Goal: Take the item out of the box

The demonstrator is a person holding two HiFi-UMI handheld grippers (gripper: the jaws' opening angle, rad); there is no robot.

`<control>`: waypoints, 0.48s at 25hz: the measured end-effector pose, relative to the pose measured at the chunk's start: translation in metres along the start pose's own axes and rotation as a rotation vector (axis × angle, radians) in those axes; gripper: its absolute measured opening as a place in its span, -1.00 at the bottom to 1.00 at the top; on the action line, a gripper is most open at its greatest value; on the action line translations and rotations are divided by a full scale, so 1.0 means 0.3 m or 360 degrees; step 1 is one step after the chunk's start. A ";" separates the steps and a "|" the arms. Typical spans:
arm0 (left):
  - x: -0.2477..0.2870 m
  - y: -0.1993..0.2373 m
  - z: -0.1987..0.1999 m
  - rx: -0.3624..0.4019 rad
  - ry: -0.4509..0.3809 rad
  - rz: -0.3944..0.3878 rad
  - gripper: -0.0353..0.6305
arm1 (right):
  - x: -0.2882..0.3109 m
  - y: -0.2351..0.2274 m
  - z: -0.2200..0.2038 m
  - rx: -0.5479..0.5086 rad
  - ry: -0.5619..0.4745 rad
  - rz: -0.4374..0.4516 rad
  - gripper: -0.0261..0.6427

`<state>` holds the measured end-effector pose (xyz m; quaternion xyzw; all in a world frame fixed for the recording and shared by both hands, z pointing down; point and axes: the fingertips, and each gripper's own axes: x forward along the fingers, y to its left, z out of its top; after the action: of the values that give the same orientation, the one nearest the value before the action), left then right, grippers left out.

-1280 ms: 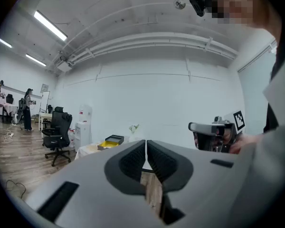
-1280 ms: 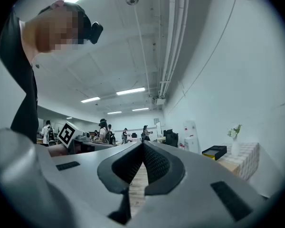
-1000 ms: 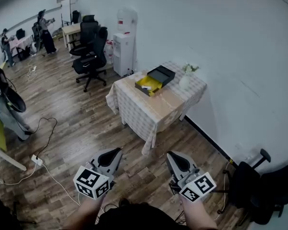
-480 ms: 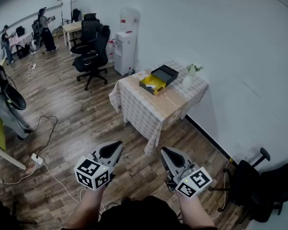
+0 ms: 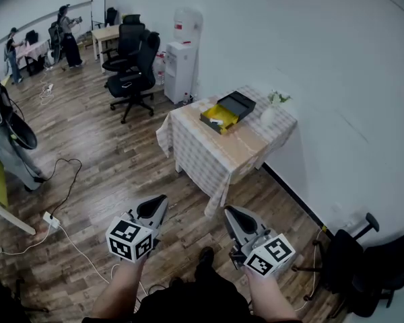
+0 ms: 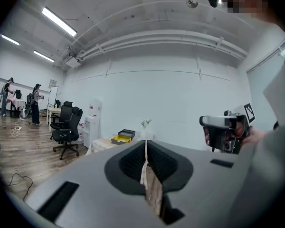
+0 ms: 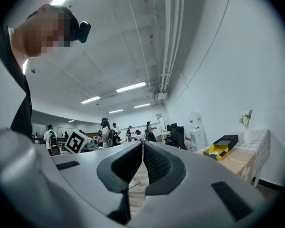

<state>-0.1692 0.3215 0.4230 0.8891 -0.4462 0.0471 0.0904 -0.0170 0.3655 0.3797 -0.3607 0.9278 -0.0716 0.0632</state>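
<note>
The box [image 5: 226, 112] lies open on the table [image 5: 215, 155] at the far side of the room, against the white wall. Its yellow half is on the left and its black half on the right. A small pale item [image 5: 216, 120] shows in the yellow half, too small to make out. A vase [image 5: 271, 115] with flowers stands just right of the box.

Both grippers are held low and near, over the wooden floor [image 5: 101, 160] and well apart from the table. The left gripper [image 5: 160, 200] points up toward the table's near left corner, and its jaws are pressed together with nothing between them. The right gripper [image 5: 228, 210] sits beside it, also with its jaws together and empty. From the left gripper view the box [image 6: 124, 137] sits far off, left of the jaw tips. From the right gripper view it [image 7: 222, 147] lies far to the right.
</note>
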 end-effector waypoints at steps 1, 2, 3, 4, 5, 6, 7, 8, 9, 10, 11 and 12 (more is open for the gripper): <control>0.016 0.001 0.003 0.0001 0.0000 -0.0004 -0.83 | 0.017 -0.015 0.006 0.0002 -0.0012 -0.0001 -0.81; 0.035 -0.002 0.003 0.0003 0.0006 -0.0011 -0.83 | 0.033 -0.030 0.010 0.0005 -0.0024 0.0002 -0.81; 0.056 -0.007 0.001 0.0003 0.0014 -0.0019 -0.83 | 0.048 -0.048 0.013 0.0012 -0.0033 0.0007 -0.81; 0.077 -0.012 -0.003 0.0002 0.0025 -0.0024 -0.83 | 0.061 -0.070 0.016 0.0021 -0.0042 0.0011 -0.81; 0.099 -0.013 -0.007 0.0000 0.0037 -0.0027 -0.83 | 0.075 -0.096 0.019 0.0031 -0.0050 0.0009 -0.81; 0.121 -0.010 -0.011 -0.0002 0.0050 -0.0027 -0.83 | 0.090 -0.124 0.023 0.0040 -0.0059 0.0003 -0.81; 0.144 -0.004 -0.015 -0.0005 0.0066 -0.0025 -0.83 | 0.104 -0.154 0.029 0.0044 -0.0067 -0.0005 -0.81; 0.169 0.004 -0.019 -0.0005 0.0081 -0.0021 -0.83 | 0.118 -0.184 0.033 0.0042 -0.0072 -0.0011 -0.81; 0.196 0.013 -0.022 -0.0003 0.0094 -0.0014 -0.83 | 0.129 -0.216 0.033 0.0034 -0.0071 -0.0014 -0.81; 0.224 0.024 -0.022 0.0001 0.0103 -0.0003 -0.83 | 0.140 -0.250 0.029 0.0025 -0.0061 -0.0016 -0.81; 0.254 0.035 -0.018 0.0006 0.0107 0.0011 -0.83 | 0.151 -0.287 0.022 0.0020 -0.0046 -0.0018 -0.81; 0.284 0.045 -0.012 0.0009 0.0105 0.0022 -0.83 | 0.161 -0.328 0.013 0.0022 -0.0030 -0.0022 -0.81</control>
<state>-0.1291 0.2476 0.4421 0.8841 -0.4491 0.0784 0.1023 0.0134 0.2608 0.3902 -0.3674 0.9241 -0.0752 0.0739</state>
